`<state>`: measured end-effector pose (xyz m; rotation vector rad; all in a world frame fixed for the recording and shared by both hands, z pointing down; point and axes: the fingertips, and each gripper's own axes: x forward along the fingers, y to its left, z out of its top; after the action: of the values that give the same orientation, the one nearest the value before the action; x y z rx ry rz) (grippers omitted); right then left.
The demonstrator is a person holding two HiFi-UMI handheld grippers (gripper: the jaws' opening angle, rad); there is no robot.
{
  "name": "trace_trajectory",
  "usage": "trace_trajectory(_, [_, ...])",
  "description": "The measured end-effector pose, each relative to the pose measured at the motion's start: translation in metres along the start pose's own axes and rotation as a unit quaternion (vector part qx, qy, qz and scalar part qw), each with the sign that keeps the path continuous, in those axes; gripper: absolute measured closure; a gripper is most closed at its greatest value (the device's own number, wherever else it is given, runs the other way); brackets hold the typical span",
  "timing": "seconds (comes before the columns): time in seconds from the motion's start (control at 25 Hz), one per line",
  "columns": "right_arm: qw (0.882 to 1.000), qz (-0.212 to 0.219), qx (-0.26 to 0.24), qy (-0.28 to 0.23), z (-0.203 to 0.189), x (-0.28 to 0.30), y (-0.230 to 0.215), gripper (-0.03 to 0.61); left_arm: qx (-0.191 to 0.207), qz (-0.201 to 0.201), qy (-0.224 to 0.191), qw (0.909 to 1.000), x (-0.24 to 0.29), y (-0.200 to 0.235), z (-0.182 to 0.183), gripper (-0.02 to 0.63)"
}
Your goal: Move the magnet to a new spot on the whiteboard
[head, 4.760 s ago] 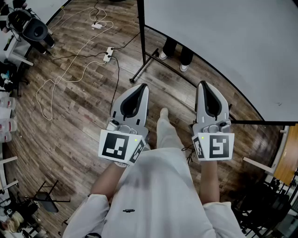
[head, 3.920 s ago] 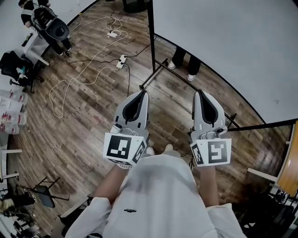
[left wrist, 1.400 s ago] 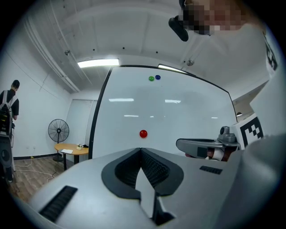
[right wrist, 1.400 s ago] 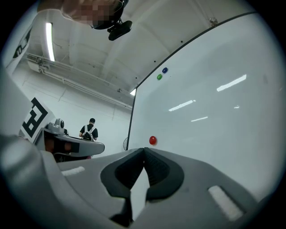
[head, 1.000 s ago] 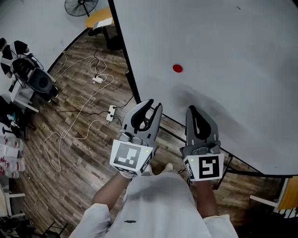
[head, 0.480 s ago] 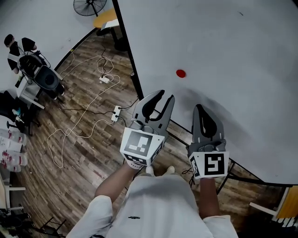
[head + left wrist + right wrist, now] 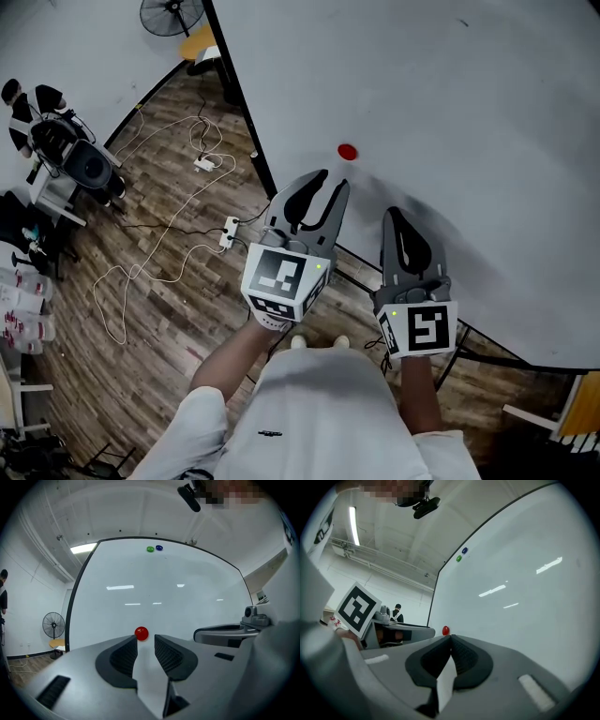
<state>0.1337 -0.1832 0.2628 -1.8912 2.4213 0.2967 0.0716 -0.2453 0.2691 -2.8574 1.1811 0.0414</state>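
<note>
- Spreading is the latest change at the left gripper point(image 7: 146, 640): its jaws have just been opening and now stand apart, with nothing between the pads.
- Beside it on the right, the right gripper point(image 7: 450, 638) has its jaws pressed together and holds nothing.
- Just beyond the left tips, slightly left of the gap's centre line, the magnet point(image 7: 141, 633), red, sits on the whiteboard point(image 7: 450, 103). It is near the tips but not touched.
- A second ago the two tools were almost level. Now the left gripper reaches out ahead of the right one and closer to the magnet. A few seconds back, mostly floor lay ahead of both.
- As I read it, the approach is almost finished and the grasp has not begun. The parted jaws next need to straddle the magnet and then close on it.
- Far up the board, well above the tips, a green magnet point(image 7: 150, 549) and a blue magnet point(image 7: 159, 548) sit side by side.
</note>
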Motion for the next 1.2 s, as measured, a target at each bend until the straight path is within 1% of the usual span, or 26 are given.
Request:
trace_trajectory(0.12, [1.000, 0.001, -0.001, 0.001, -0.004, -0.003, -0.001, 0.580, 0.000, 0.000, -0.001, 1.0000, 0.004, -0.003, -0.004, 0.514])
trace_trajectory(0.28, [1.000, 0.003, 0.001, 0.000, -0.001, 0.003, -0.002, 0.580, 0.001, -0.002, -0.009, 1.0000, 0.012, 0.001, 0.006, 0.512])
trace_trajectory(0.64, [1.000, 0.006, -0.001, 0.000, -0.003, 0.009, -0.008, 0.580, 0.008, -0.004, -0.012, 0.9999, 0.030, 0.002, 0.009, 0.508])
trace_trajectory(0.96, [1.000, 0.003, 0.000, -0.002, -0.003, 0.009, -0.008, 0.580, 0.017, 0.009, -0.018, 0.9997, 0.033, 0.009, 0.011, 0.507])
trace_trajectory(1.2, [1.000, 0.004, 0.003, -0.003, -0.005, 0.007, -0.011, 0.580, 0.022, 0.008, -0.017, 0.9996, 0.034, 0.004, 0.006, 0.497])
